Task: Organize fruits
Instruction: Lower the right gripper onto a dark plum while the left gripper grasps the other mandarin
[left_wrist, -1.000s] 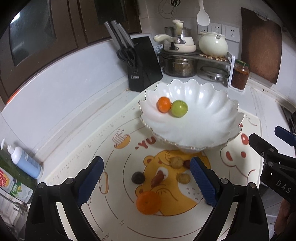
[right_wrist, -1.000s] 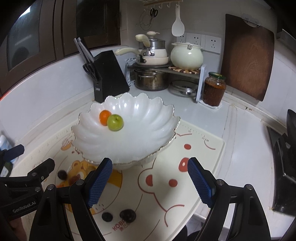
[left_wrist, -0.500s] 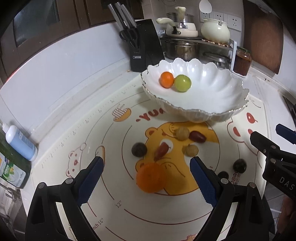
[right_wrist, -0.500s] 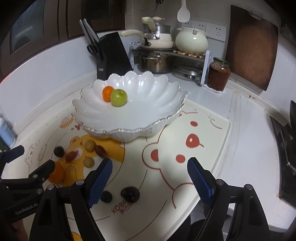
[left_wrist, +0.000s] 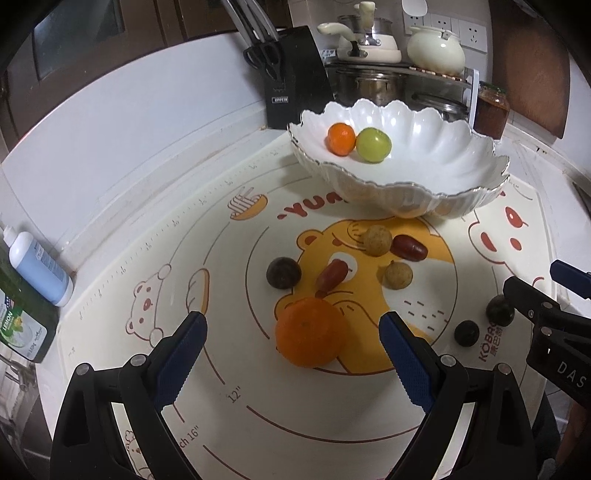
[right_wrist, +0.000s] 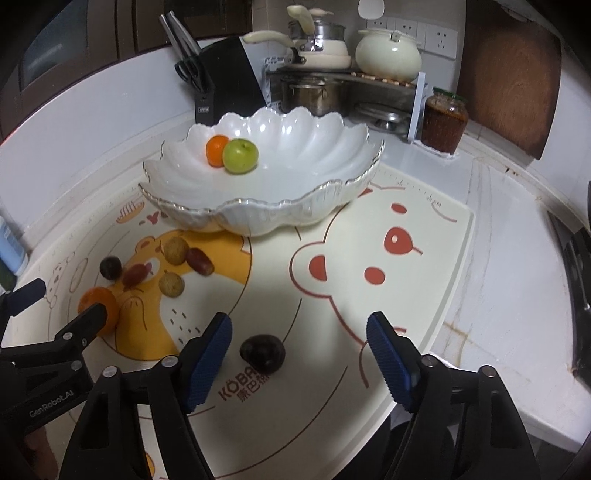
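Observation:
A white scalloped bowl (left_wrist: 443, 177) holds a small orange (left_wrist: 340, 138) and a green apple (left_wrist: 373, 144); it also shows in the right wrist view (right_wrist: 314, 177). On the bear mat (left_wrist: 258, 406) lie a large orange (left_wrist: 310, 331), a dark plum (left_wrist: 283, 272), red dates (left_wrist: 331, 275), tan longans (left_wrist: 376, 240) and dark fruits (left_wrist: 466, 333). My left gripper (left_wrist: 291, 350) is open, the large orange between its fingers. My right gripper (right_wrist: 299, 352) is open, a dark plum (right_wrist: 263, 352) between its fingers nearer the left one.
A black knife block (left_wrist: 291, 74), a pot rack with pans (left_wrist: 388, 77) and a sauce jar (right_wrist: 443, 122) stand behind the bowl. Soap bottles (left_wrist: 37, 273) sit at the left counter edge. A wooden board (right_wrist: 509, 85) leans on the wall. The stove edge (right_wrist: 580, 277) is right.
Both grippers have come down and forward toward the mat. The large orange now lies between the left fingers and the dark plum between the right fingers. Both stay open.

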